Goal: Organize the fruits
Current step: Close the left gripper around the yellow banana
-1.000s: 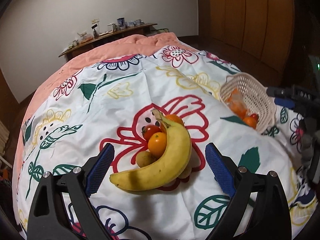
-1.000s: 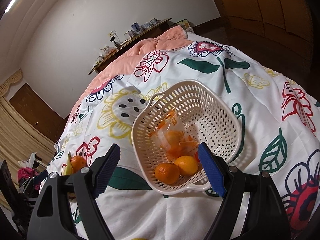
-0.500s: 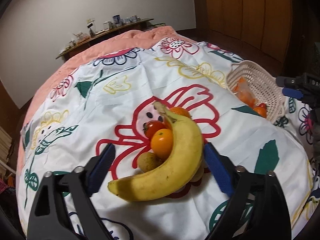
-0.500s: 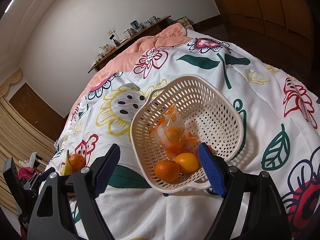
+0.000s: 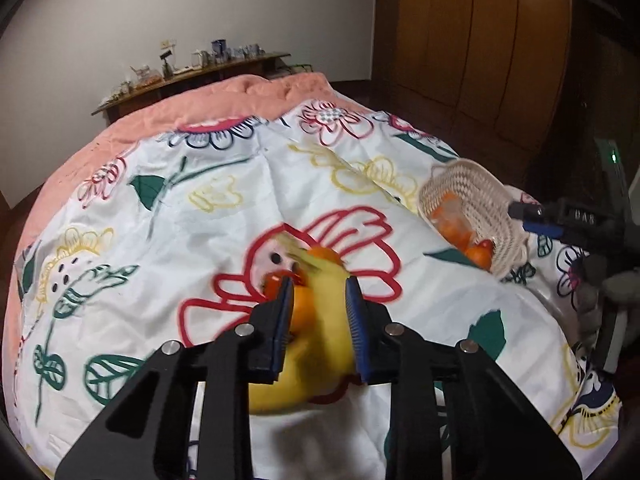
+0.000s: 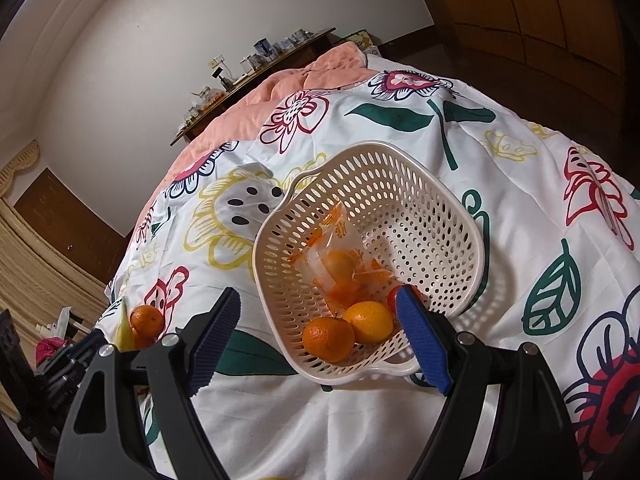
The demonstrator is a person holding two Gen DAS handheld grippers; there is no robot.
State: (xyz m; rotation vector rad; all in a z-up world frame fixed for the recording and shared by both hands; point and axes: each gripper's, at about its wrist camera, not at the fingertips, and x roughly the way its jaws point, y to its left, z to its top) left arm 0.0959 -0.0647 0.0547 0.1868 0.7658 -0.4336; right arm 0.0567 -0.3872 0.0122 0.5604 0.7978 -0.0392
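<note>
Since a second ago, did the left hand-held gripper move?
Yes. The left hand-held gripper pushed forward over the red flower print and its jaws shut on the banana.

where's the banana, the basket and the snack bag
banana (image 5: 328,312), left wrist view, yellow body between the jaws
basket (image 6: 424,216), right wrist view, perforated inner wall
snack bag (image 6: 340,256), right wrist view, clear front panel

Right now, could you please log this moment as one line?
left claw: shut on banana | right claw: open | basket: holds oranges
</note>
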